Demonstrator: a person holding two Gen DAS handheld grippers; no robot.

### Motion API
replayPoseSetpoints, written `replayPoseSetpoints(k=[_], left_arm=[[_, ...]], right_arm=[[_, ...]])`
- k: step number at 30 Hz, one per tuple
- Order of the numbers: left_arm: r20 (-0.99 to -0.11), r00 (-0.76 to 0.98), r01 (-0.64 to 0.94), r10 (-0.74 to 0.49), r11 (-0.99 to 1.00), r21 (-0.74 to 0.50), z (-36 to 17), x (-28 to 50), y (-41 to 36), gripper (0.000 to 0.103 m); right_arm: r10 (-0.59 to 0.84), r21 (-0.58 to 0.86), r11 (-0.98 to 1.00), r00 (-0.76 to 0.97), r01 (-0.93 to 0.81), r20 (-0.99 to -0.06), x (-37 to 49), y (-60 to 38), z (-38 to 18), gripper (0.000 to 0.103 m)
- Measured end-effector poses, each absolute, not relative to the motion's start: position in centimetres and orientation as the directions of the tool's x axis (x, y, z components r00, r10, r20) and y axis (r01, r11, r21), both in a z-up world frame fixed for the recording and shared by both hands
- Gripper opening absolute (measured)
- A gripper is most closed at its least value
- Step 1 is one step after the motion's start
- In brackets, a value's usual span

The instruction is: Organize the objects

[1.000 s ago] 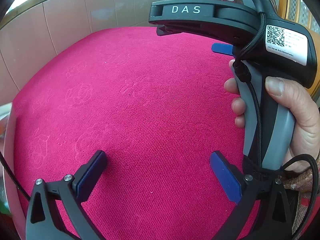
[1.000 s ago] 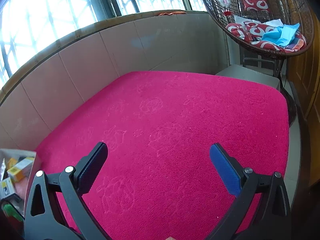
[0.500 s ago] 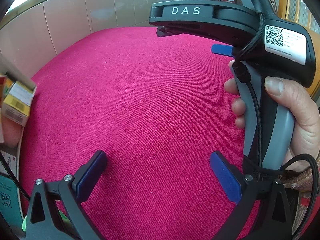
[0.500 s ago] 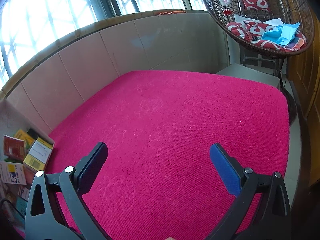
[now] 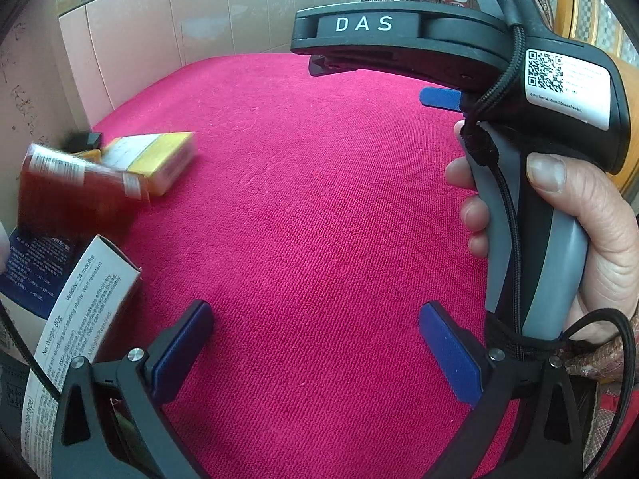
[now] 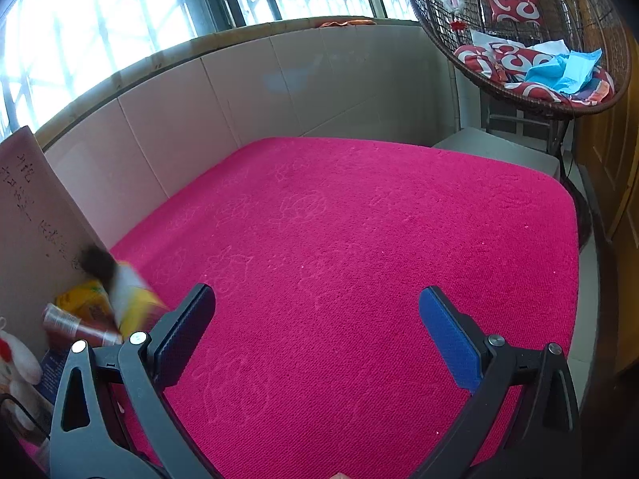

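Both sets of jaws stand wide apart with nothing between them. The left gripper (image 5: pixel 315 343) hangs over bare pink cloth (image 5: pixel 319 219); the right gripper (image 6: pixel 315 331), held in a hand (image 5: pixel 591 239), hangs beside it over the same covered bench.

The things to be sorted lie in a blurred heap at the left edge. Nearest the left jaws is a white carton (image 5: pixel 80 319) with printed text, tilted, 1 corner up. Beyond it are a dark red box (image 5: pixel 76 187) and a yellow box (image 5: pixel 155 159), both smeared as if in motion, and a dark blue pack (image 5: pixel 32 271) underneath. The right wrist view adds a small red and silver can (image 6: pixel 76 327) lying on its side and a white plush toy (image 6: pixel 16 363).

The cartons look light and stiff but crushable, so I would take each across its 2 narrow faces with modest pressure. The can is likely smooth and apt to roll; grip it mid-body. The plush is soft and will take a grasp anywhere.

A cardboard panel (image 6: pixel 36 231) with handwriting rises behind the heap; it may be the wall of a tipped box, though I cannot tell whether anything is inside it
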State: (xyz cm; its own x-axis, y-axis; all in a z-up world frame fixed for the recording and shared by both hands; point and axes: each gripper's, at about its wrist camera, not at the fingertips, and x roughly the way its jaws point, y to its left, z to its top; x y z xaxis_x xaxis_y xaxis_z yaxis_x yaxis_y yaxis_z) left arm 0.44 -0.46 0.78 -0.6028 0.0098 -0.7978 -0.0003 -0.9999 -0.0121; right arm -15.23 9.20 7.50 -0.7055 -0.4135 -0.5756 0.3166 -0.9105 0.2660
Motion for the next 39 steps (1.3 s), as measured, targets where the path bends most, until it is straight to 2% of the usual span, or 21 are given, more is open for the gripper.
replayPoseSetpoints(k=[39], left_arm=[[-0.798, -0.602, -0.001, 0.010, -1.000, -0.011, 0.8, 1.0, 0.5, 0.103]], right_arm=[[-0.400, 0.228, -0.916, -0.718, 0.329, -0.570, -14.5, 8.8, 7.7, 0.103]])
